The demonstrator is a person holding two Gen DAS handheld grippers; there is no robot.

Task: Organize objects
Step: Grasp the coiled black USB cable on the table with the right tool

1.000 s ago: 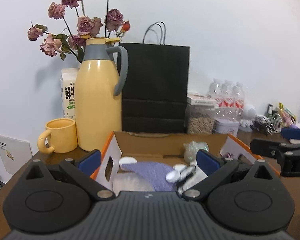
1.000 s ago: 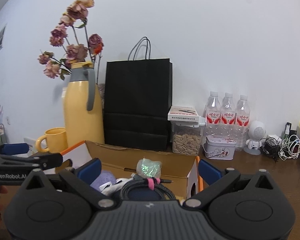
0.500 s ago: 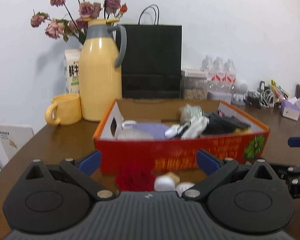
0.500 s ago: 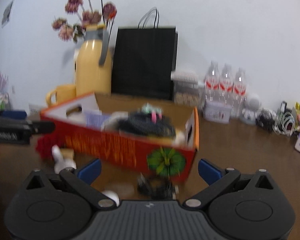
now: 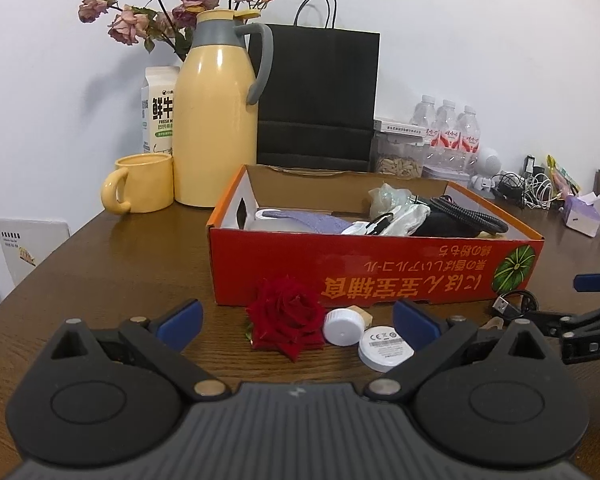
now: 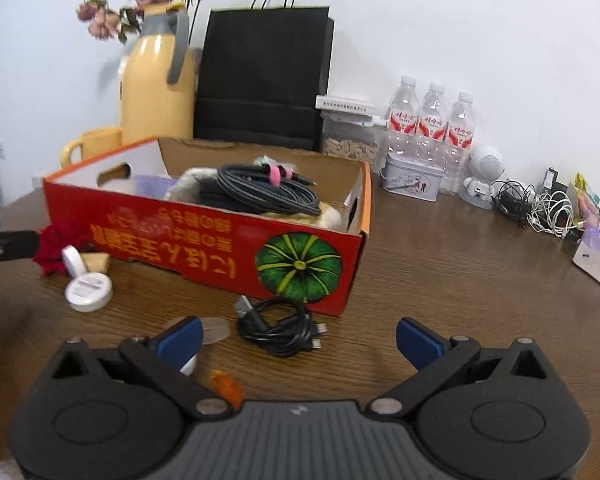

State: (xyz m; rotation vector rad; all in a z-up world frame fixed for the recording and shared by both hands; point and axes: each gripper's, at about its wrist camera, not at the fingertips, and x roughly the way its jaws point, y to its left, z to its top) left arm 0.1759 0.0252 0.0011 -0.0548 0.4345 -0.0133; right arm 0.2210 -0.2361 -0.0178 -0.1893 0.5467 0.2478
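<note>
The red cardboard box (image 5: 380,276) sits on the brown worktop (image 5: 112,264) and already holds part of the clutter: a coiled black cable with a pink tie (image 6: 266,192), a lilac cloth (image 5: 316,222), some white and pale green wrapped items and a dark pouch. That much of the sorting looks done.

Several things lie loose on the worktop just in front of the box: a red rose (image 5: 286,320), a white bottle cap (image 5: 343,327), a flat white round puck (image 5: 385,343), a small tan block (image 6: 96,262), a short black USB cable (image 6: 278,326), a clear disc (image 6: 216,328) and an orange scrap (image 6: 226,386) close to the right tool. So the job is probably around half finished.

The left hand-held gripper (image 5: 298,322) is spread wide and empty, pointed at the rose and cap. The right hand-held gripper (image 6: 298,338) is likewise wide open, carrying nothing, aimed at the USB cable.
</note>
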